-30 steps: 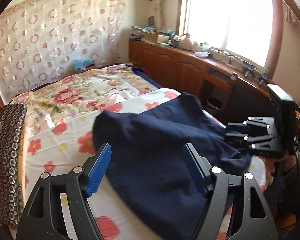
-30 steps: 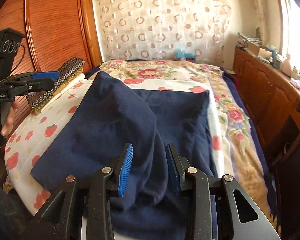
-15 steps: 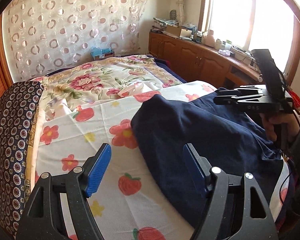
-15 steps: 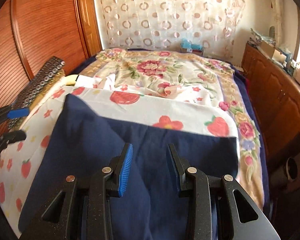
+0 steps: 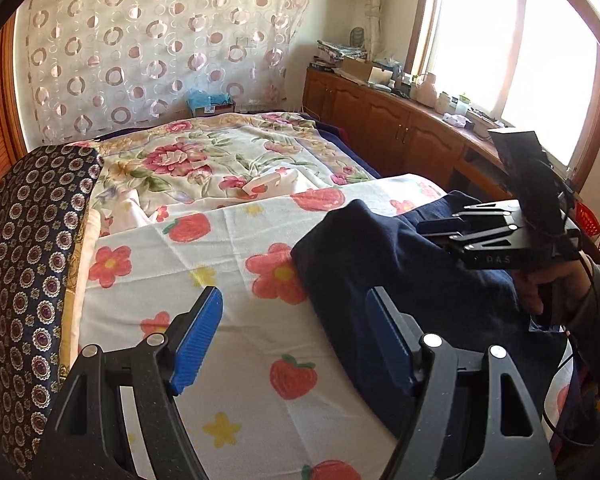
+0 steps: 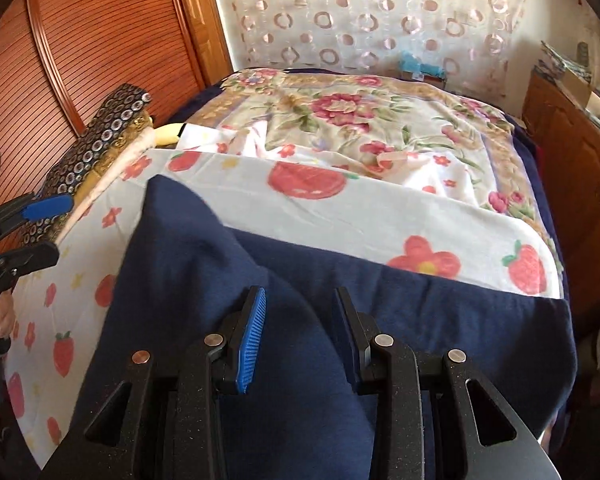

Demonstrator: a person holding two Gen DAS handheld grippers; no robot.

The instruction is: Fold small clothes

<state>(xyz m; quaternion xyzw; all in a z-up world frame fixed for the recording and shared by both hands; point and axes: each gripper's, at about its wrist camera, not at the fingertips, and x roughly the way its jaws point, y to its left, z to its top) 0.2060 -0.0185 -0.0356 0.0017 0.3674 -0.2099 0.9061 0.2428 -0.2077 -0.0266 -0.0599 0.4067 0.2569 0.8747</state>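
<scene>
A navy garment (image 6: 340, 280) lies spread on the strawberry-print sheet (image 5: 228, 264) over the bed, one side folded over itself. The left gripper (image 5: 296, 336) hovers off the garment's edge, its fingers (image 5: 196, 336) spread wide with nothing between them (just sheet beneath). The right gripper (image 6: 300, 336) hangs over the garment's near part, fingers (image 6: 252, 340) partly apart, gripping nothing. A patterned cushion (image 5: 32, 264) sits beside the sheet.

Garment (image 6: 400, 300) navy; sheet (image 5: 228, 272) white, red strawberries and flowers; quilt (image 6: 360, 116) cream floral; curtain (image 5: 140, 48) white with circles; pads (image 5: 198, 334) blue
</scene>
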